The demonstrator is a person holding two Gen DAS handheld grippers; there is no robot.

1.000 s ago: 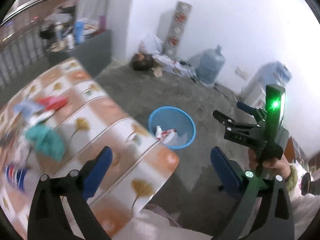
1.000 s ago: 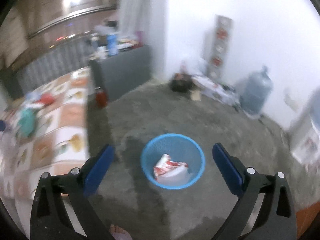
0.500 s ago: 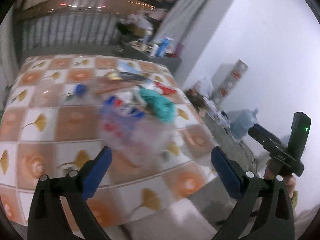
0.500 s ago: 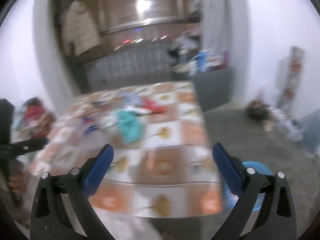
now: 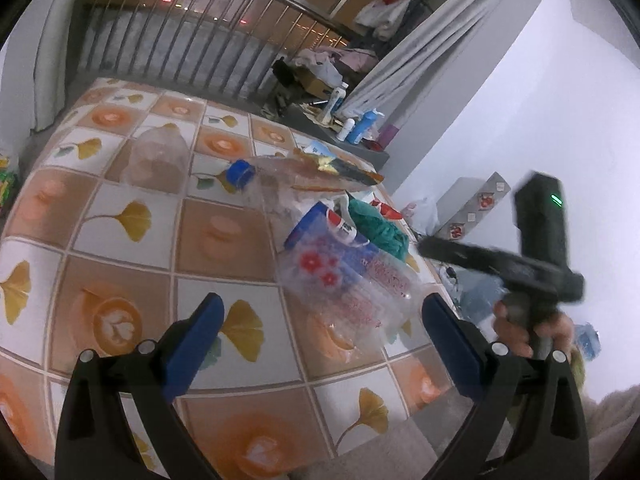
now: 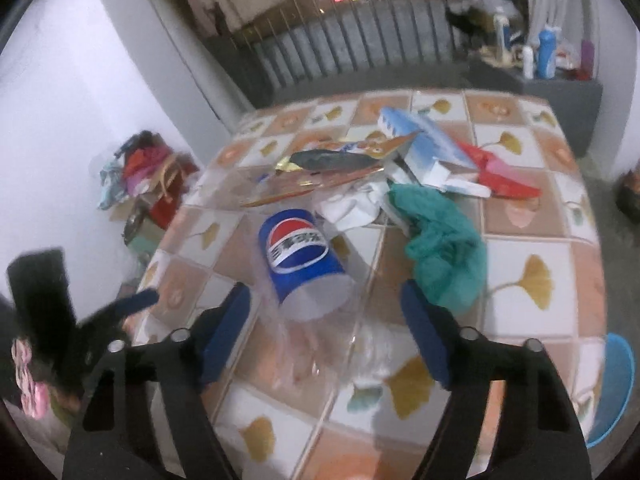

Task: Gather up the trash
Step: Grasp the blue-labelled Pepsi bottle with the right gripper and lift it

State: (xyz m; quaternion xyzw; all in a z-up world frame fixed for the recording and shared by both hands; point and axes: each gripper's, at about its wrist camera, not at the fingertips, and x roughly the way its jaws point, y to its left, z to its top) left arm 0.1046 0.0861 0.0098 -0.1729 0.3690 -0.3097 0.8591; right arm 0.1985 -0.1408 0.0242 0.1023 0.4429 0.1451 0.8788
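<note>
Trash lies heaped on the tiled desk: a blue cup on its side, a teal cloth beside it to the right, white crumpled paper behind, a red wrapper, a blue-and-white carton and a long flat packet farther back.

In the right wrist view the right gripper points down at the cup's open mouth. Its fingers are closing, with the cup's rim and a clear plastic bag between them; the pads do not press on either yet. The basket shows as a blue rim at the desk's lower right edge.

In the left wrist view the left gripper hangs over the near desk edge, fingers spread wide and released. A clear wrapper with red flowers lies just ahead, partly between the fingertips but untouched, with the cup behind it. A blue cap and a clear dome lid sit farther back, apart from the heap. At the right of that view a hand grips the blurred right gripper's handle.
</note>
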